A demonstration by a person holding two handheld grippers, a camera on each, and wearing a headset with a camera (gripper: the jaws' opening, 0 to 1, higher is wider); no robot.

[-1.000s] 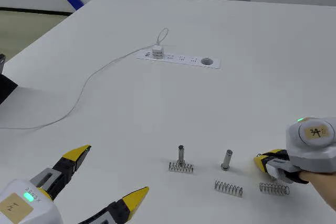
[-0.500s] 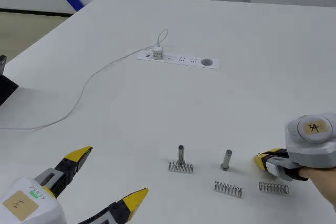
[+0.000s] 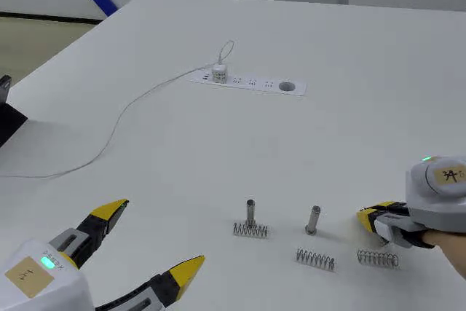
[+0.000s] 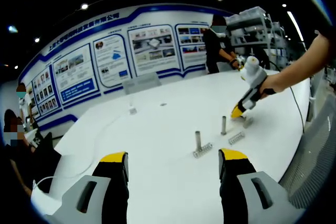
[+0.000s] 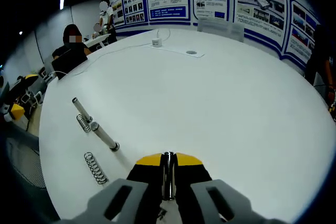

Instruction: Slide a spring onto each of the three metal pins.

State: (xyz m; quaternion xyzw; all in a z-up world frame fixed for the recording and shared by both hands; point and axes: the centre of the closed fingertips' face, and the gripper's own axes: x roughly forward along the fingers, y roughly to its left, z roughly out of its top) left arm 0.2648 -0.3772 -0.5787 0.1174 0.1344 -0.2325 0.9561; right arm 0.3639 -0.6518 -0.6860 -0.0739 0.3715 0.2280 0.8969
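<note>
Two metal pins stand upright on the white table [image 3: 328, 129], side by side near the front edge: left pin [image 3: 250, 209] and right pin [image 3: 313, 219]. Three springs lie flat on the table, none on a pin yet. First spring [image 3: 250, 230] lies across the foot of the left pin, touching it or just about. Second spring [image 3: 316, 258] is in front of the right pin, a little apart. Third spring [image 3: 378, 258] is further right, just in front of the right gripper [image 3: 370, 219].

Right gripper sits low over the table beside the right pin, held in a hand. In its own view the yellow jaws are pressed together on a thin metal piece [image 5: 168, 177] (looks like a pin, mostly hidden, can't confirm).

Left gripper [image 3: 149, 242] is at the near left, well apart from the pins, jaws spread wide with nothing between them. In its own view it faces the pins and springs.

Further back on the table is a white power strip [image 3: 251, 81] with a small plug [image 3: 218, 73] in it. A thin cable [image 3: 124, 114] runs off to the left edge. The gripper views show wall posters and people in the background.
</note>
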